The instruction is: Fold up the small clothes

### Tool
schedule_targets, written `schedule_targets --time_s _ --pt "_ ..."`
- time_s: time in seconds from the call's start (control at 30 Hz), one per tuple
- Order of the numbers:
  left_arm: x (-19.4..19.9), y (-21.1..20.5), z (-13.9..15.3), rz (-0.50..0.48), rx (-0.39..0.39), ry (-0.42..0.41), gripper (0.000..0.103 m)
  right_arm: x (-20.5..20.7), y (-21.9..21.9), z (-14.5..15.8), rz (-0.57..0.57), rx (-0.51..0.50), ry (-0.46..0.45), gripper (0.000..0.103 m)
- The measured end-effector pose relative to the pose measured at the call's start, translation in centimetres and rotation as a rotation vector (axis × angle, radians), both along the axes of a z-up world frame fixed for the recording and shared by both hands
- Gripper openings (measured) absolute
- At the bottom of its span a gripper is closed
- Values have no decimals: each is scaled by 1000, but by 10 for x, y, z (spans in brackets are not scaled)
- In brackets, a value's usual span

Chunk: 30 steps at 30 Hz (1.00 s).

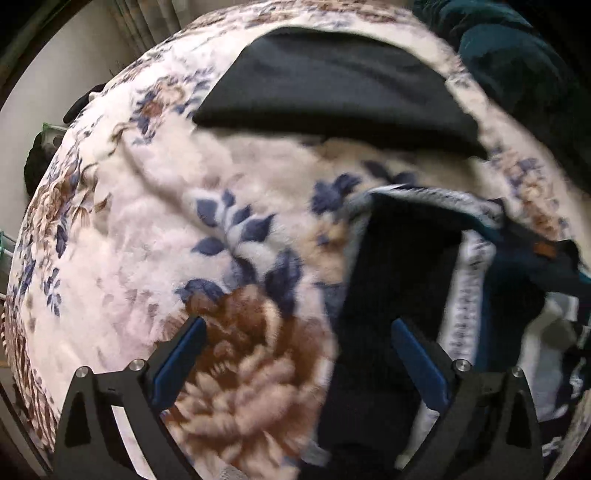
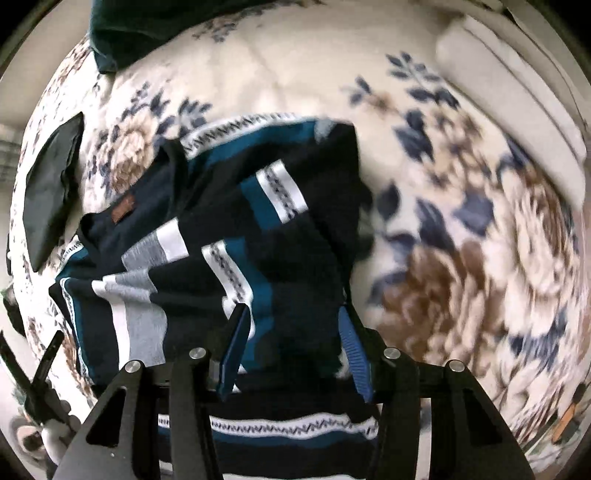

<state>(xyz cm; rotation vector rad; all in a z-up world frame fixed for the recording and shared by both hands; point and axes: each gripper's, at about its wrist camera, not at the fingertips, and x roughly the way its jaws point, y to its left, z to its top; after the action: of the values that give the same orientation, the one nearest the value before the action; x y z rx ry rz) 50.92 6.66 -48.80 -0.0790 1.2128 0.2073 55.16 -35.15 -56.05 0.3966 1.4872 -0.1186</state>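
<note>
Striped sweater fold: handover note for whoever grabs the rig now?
Left gripper: open, empty, at the striped sweater's edge.
Right gripper: open, fingers astride the sweater; no grip visible.
Sweater lies rumpled on the floral blanket, partly doubled over, not squared.
Folded black garment sits apart, looks done. Dark teal garment at the far edge, state unclear.
Left: flatten and finish folding the sweater.
</note>
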Motion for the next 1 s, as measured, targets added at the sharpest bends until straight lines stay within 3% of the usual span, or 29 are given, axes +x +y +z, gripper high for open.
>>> schedule_targets --time_s 0.1,0.17,0.33,0.4,0.47,0.5,0.53,0.63,0.73,0.77,0.8,0.83,1.0 --pt "-4 -21 4 -26 11 -4 103 -19 3 -29 -42 -18 53 52" --pt "-5 -30 -8 -41 46 22 103 -27 0 -36 -79 36 40 19" --pt "-12 -32 -42 -67 103 109 103 -55 -8 -6 -120 96 -45 18" --pt "-15 -27 -42 -58 86 108 103 -59 -10 -19 -97 101 47 19" --pt "-15 -23 -39 -48 92 112 103 -55 -15 -29 -58 75 119 32" --pt "-14 -23 -36 -57 88 114 103 -52 -14 -27 -41 32 121 33" --pt "-13 -24 -33 -59 90 109 103 -50 -12 -21 -25 25 87 33" --pt "-7 -24 -25 -69 92 89 103 -36 -7 3 -1 0 -33 57" --pt "0 -30 -21 -74 92 67 103 -9 -4 -3 -16 -30 -50 58" --pt "2 -32 -22 -72 85 66 103 0 -1 -12 -2 -36 -32 52" --pt "4 -34 -22 -69 81 65 103 6 3 -17 7 -34 -40 34" --pt "6 -36 -23 -68 77 58 103 7 4 -17 3 -46 -61 9" --pt "13 -44 -33 -83 127 57 103 -8 -7 8 -92 -55 -238 7"
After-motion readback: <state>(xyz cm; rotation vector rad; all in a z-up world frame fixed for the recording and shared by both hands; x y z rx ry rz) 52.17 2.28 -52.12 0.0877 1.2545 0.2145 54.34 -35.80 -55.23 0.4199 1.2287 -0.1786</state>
